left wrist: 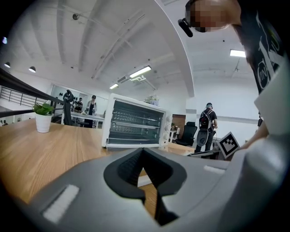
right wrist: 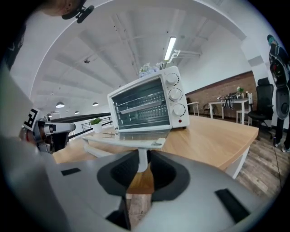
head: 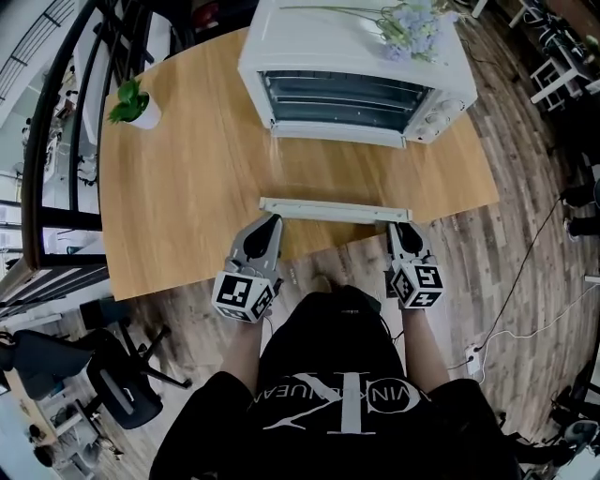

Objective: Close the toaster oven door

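Observation:
A white toaster oven [head: 352, 66] stands at the far side of the wooden table [head: 187, 187]. Its glass door hangs open, lying flat toward me. The door's white handle bar [head: 335, 210] runs near the table's front edge. My left gripper [head: 273, 218] touches the bar's left end; in the left gripper view its jaws [left wrist: 143, 152] are shut, with the oven [left wrist: 136, 124] ahead. My right gripper [head: 400, 227] is at the bar's right end. In the right gripper view its jaws [right wrist: 143, 156] close on the handle's white post, under the bar [right wrist: 124, 141] and in front of the oven [right wrist: 145, 106].
A small potted plant [head: 136, 105] sits at the table's left side, and pale flowers [head: 412, 23] lie on top of the oven. An office chair [head: 103, 375] stands on the floor at lower left. People stand far back in the room [left wrist: 206, 124].

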`<state>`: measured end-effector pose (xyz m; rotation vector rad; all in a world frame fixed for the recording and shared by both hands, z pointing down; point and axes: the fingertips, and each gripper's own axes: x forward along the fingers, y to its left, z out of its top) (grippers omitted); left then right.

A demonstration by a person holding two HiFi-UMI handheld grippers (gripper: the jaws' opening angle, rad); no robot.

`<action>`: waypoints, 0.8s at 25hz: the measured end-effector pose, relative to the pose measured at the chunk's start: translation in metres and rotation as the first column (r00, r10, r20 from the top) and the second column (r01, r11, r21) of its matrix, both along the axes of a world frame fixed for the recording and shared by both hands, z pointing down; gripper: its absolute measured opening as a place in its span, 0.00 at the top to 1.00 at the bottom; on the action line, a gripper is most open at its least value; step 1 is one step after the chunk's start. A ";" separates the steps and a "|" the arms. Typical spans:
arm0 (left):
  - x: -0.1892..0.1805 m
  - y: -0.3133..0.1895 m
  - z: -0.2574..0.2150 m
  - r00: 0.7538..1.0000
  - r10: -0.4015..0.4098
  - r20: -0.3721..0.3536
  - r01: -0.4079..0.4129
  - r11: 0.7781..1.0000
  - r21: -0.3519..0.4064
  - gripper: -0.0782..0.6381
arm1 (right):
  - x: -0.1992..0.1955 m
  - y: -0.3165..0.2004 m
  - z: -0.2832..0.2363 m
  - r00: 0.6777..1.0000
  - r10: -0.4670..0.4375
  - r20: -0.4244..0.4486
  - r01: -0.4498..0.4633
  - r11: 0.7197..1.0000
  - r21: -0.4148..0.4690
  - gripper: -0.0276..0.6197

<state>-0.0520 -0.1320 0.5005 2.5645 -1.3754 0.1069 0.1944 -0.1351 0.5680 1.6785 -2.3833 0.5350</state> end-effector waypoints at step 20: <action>-0.039 -0.010 -0.040 0.989 -0.146 -0.014 0.146 0.988 0.040 0.88 | 0.005 -0.034 -0.105 0.999 0.008 0.050 -0.016 0.987 0.160 0.84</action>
